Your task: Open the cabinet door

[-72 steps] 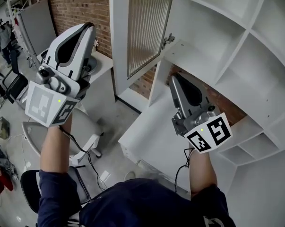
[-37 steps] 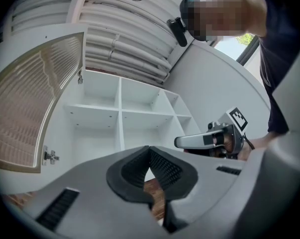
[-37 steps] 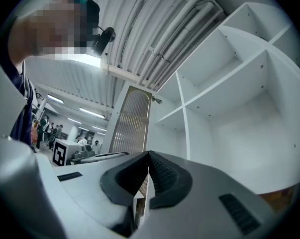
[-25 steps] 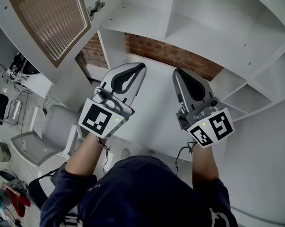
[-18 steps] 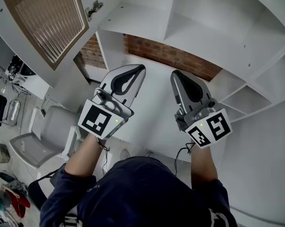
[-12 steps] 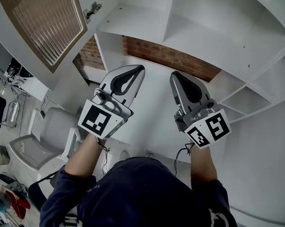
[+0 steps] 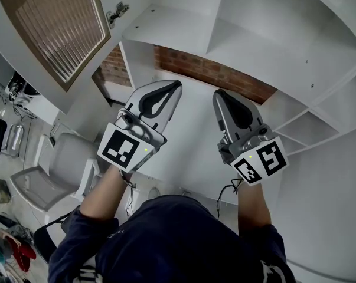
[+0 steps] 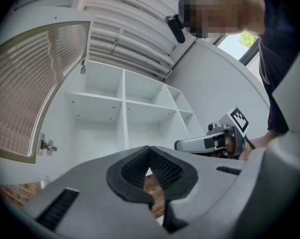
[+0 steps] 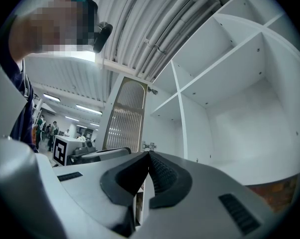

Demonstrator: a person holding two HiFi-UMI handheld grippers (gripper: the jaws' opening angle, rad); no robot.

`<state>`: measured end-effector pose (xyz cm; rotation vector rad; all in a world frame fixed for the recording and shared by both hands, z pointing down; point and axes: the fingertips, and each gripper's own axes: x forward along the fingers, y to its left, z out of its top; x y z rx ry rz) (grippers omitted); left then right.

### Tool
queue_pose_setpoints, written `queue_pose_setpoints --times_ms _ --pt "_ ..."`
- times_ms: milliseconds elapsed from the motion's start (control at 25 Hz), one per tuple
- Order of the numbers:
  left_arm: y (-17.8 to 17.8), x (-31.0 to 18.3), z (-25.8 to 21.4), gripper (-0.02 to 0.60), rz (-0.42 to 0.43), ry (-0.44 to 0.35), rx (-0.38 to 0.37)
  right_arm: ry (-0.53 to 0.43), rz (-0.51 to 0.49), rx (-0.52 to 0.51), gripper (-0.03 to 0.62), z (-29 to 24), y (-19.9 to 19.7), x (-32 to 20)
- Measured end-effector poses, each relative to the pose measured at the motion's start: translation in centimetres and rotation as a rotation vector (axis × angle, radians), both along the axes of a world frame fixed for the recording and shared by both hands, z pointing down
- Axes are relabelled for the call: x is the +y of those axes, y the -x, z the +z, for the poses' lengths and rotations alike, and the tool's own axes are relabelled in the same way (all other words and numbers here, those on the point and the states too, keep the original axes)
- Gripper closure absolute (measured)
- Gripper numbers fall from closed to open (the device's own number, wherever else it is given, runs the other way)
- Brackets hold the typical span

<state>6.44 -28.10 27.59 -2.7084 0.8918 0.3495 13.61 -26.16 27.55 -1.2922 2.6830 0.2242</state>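
Observation:
The cabinet door [image 7: 59, 28], white-framed with ribbed glass, stands swung wide open at the upper left, its hinge [image 7: 117, 10] bare. The white cabinet [image 7: 183, 31] shows its open shelves. My left gripper [image 7: 176, 86] and right gripper [image 7: 219, 94] hang side by side below the shelves, apart from the door, both shut with nothing between the pads. In the left gripper view the shut left gripper [image 8: 149, 148] points at the shelves, the door [image 8: 35, 83] at its left. The right gripper view shows the shut right gripper [image 9: 150, 154] and the door [image 9: 125, 121] beyond.
A white counter [image 7: 192, 140] lies under both grippers, with a strip of brick wall [image 7: 207, 69] behind it. A grey office chair [image 7: 42, 181] stands on the floor at the lower left. More white shelf compartments [image 7: 307, 122] run to the right.
Since the earliest frame my left gripper has come in from the left, away from the door, to sit beside the right one. Over the last second both have kept still.

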Motion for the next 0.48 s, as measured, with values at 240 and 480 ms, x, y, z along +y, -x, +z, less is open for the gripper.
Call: queue_pose_setpoints --times_ms 240,480 --pt "0.10 -0.02 -0.18 0.575 -0.001 -0.002 0.001 -0.002 -0.006 0.002 0.571 -0.19 0.21 -0.10" --pt "0.42 0.26 -0.17 0.575 -0.003 0.003 0.006 0.000 -0.006 0.001 0.571 -0.19 0.43 0.24"
